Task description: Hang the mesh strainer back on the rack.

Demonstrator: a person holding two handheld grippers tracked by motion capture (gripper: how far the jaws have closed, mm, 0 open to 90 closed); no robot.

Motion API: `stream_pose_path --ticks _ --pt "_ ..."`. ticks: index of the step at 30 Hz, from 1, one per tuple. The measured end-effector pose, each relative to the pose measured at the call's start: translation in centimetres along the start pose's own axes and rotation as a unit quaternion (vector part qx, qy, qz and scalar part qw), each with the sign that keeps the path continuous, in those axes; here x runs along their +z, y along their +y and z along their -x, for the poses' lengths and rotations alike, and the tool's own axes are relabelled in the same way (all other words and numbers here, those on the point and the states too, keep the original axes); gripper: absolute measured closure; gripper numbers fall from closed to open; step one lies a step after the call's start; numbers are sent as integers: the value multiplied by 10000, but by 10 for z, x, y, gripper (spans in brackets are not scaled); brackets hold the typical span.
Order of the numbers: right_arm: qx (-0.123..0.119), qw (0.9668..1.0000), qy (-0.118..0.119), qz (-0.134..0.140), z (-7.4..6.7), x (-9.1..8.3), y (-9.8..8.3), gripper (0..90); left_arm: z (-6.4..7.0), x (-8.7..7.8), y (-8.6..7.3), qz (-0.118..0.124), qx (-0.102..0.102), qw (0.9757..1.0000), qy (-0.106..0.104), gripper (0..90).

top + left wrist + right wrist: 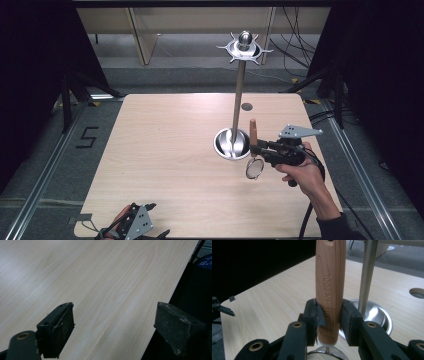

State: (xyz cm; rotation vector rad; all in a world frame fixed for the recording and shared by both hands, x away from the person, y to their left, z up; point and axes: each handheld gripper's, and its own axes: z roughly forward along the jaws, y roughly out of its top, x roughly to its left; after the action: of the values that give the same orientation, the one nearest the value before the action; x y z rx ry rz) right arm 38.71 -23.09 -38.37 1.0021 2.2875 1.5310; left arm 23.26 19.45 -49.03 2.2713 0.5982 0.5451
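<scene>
Strainer (254, 168) hangs mesh-down at the stand's (239, 95) four o'clock because my right gripper (260, 148) clamps its wooden handle (330, 290) upright, likely for hooking on the top rack (244, 49). My left gripper (150, 225) idles, jaws apart, over the table (165, 150) edge at seven o'clock.

Steel stand (239, 100) mid-table, left side (150, 150) open

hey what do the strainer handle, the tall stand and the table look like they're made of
Strainer handle: unpainted wood, visible grain, stamped lettering, held in the right claw. Stand: polished metal, probably steel, shiny and reflective. Table: pale wood grain, likely laminate; can't be sure.
</scene>
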Motion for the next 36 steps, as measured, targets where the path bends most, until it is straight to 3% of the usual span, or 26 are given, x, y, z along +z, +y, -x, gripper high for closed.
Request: stream_pose_path --ticks 7,11,16,26,28,30,34,36 --pt "-19 9998 -5 215 -2 -2 13 692 0 0 0 12 -4 10000 -13 153" --pt "-31 9989 -13 469 -1 -8 26 693 0 0 0 10 -3 10000 3 153" --pt "-162 9977 -117 648 2 -12 40 692 0 0 0 18 -6 10000 -9 153" --pt "-198 9962 -240 818 -2 -20 65 692 0 0 0 19 -5 10000 -19 153" --pt "-270 9951 -298 906 -3 -22 74 692 -1 0 0 -55 93 9999 23 153" --pt "-192 9951 -320 920 -5 -23 76 692 -1 0 0 -21 56 10000 9 153" --pt "-367 9929 -420 1047 -5 -27 90 692 0 0 0 6 15 10000 -12 153" --pt "-290 9939 -424 979 -7 -29 94 692 -1 0 0 -61 94 9999 11 153"
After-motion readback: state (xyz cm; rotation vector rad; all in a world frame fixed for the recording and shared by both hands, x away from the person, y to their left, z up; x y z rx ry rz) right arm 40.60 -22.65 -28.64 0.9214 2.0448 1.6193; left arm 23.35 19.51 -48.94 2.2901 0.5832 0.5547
